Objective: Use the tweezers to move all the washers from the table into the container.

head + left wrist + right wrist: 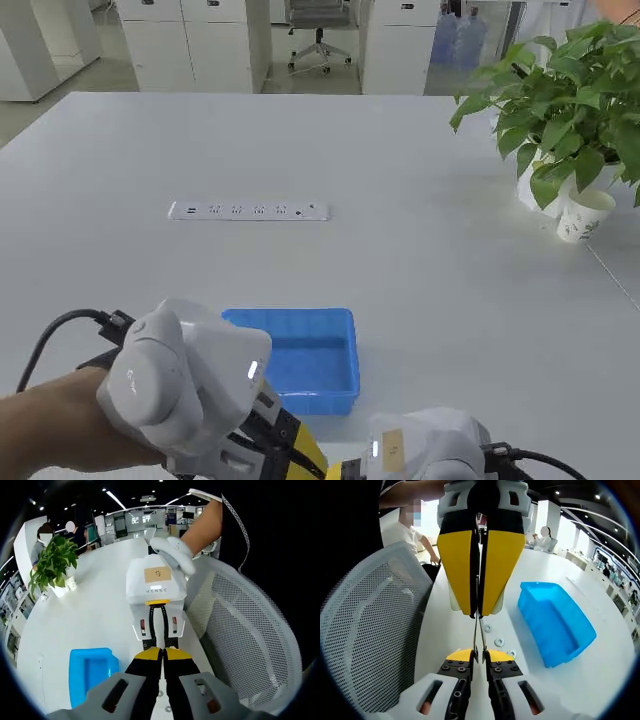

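**Count:** one tweezers, three washers, one container, two grippers.

**Right gripper view, left to right:**
- One mesh chair back [370, 630] stands at the table's edge.
- At centre, the right gripper [480, 656] has its jaws narrow, nipped on the thin metal tweezers [478, 627].
- The tweezers run up into the left gripper [480, 613], whose yellow jaws are pressed together on the other end.
- Just right of the tweezers, the three washers [498, 641] lie in a slanting row on the white table [445, 645].
- The washers are outside the blue container [555, 622], which sits near them, further right.

**Head view, left to right:**
- One white power strip [248, 211] lies well beyond the container.
- One potted plant [570, 90] and one white cup [583, 213] stand at the table's right edge.
- The two gripper housings cover the near table in front of the container.

**Writing:**
- In the left gripper view, the facing gripper's white housing carries a tan label with a small mark.
- The lettering under that label reads roughly "XENSE", with the last letter unclear.
- The markings on the power strip are too small to read.
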